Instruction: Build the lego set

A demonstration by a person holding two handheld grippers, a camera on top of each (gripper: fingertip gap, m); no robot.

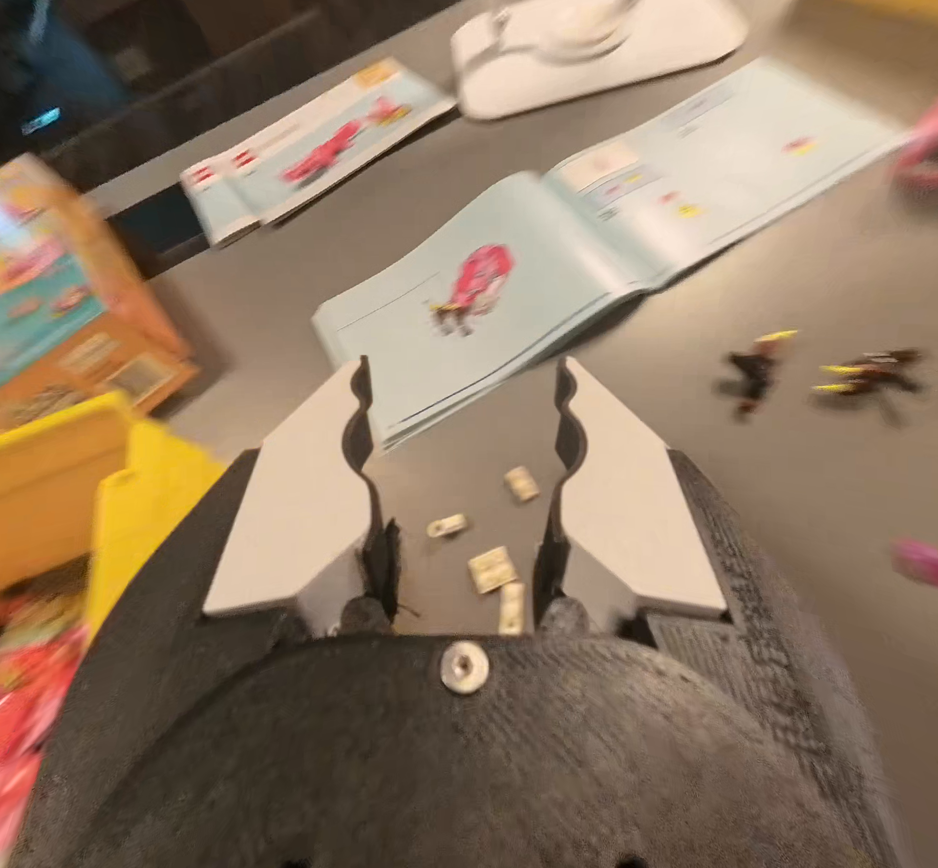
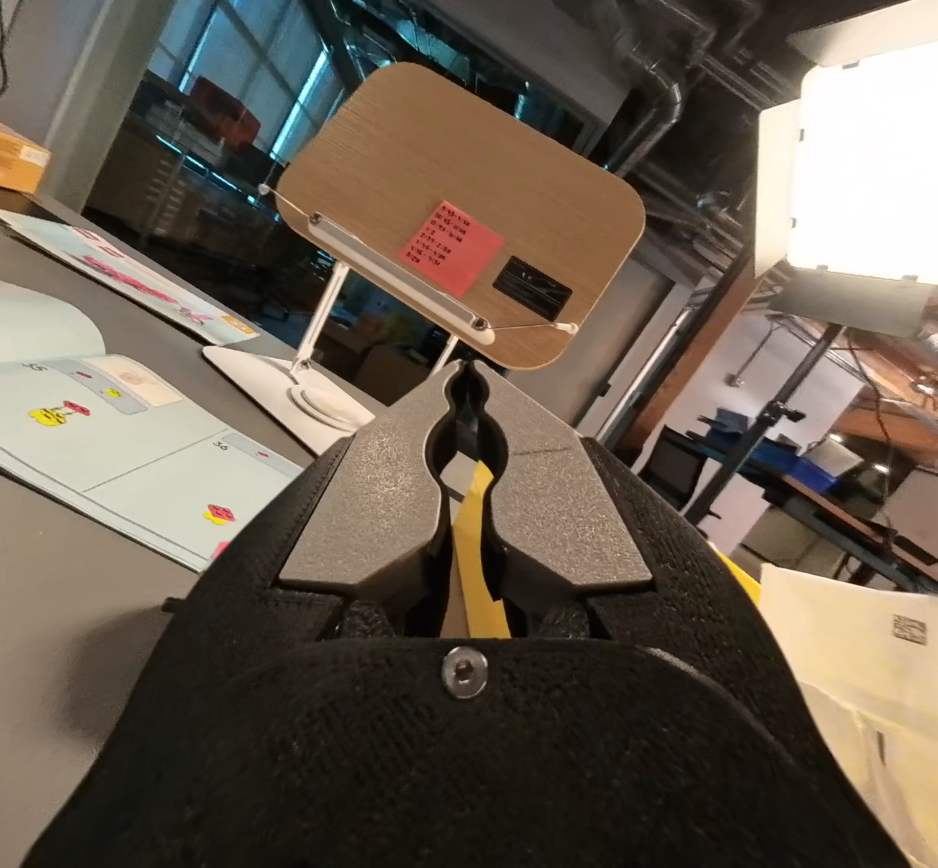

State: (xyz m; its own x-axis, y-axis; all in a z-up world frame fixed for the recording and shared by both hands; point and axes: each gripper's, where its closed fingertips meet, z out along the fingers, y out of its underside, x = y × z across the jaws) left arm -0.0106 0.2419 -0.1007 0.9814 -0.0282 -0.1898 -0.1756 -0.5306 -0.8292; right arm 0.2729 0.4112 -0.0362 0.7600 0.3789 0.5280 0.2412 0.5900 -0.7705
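Left gripper (image 1: 463,366) jaws wide, bare, over booklet (image 1: 457,336) corner; tan bricks (image 1: 492,569) at 6 show only here. Right gripper (image 2: 468,367) tips together; stand (image 2: 457,214) at 12, lamp (image 2: 863,173) at 2 only there.

My left gripper (image 1: 464,366): a coarse, grainy black printed body carrying two pale, flat-faced wedge fingers (image 1: 299,503) with dark, wavy inner pads and one silver hex-socket screw (image 1: 464,673) at centre. My right gripper (image 2: 468,367): the same black textured body and silver centre screw (image 2: 464,673), but its fingers (image 2: 386,503) are speckled grey, with scalloped inner edges.
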